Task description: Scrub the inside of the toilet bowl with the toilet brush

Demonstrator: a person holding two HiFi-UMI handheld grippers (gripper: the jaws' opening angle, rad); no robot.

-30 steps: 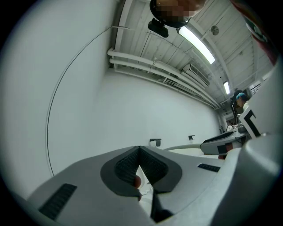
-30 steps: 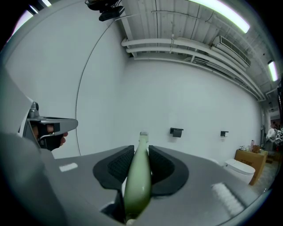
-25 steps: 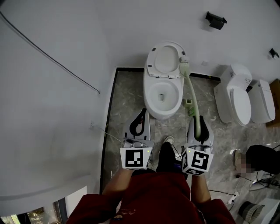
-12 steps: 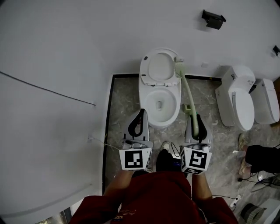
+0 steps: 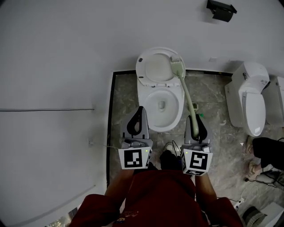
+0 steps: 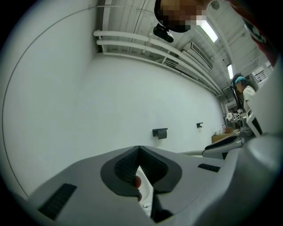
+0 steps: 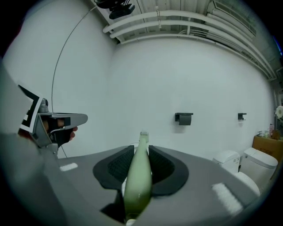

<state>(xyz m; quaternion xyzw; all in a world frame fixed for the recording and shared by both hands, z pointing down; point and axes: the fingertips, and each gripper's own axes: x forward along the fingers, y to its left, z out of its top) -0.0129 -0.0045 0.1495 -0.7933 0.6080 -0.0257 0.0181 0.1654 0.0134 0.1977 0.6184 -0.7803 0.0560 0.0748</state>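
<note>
A white toilet [image 5: 160, 103] stands against the wall with its lid [image 5: 156, 66] raised and the bowl open. My right gripper [image 5: 195, 123] is shut on the handle of a pale green toilet brush [image 5: 186, 91]. The brush shaft slants up over the bowl's right rim, and its head [image 5: 176, 62] hangs over the raised lid. In the right gripper view the green handle [image 7: 138, 176] sits between the two dark pads. My left gripper [image 5: 137, 121] hovers at the bowl's near left rim, shut with nothing in it; its pads [image 6: 132, 164] meet at the tip.
A second white toilet [image 5: 249, 101] stands to the right. A black holder [image 5: 220, 9] is fixed on the wall above. A small green brush stand [image 5: 195, 107] sits on the marble floor right of the bowl. Cables and a person's dark shape [image 5: 270, 153] lie at far right.
Both grippers have come closer to the toilet. The brush head has swung left, from beside the lid to over it.
</note>
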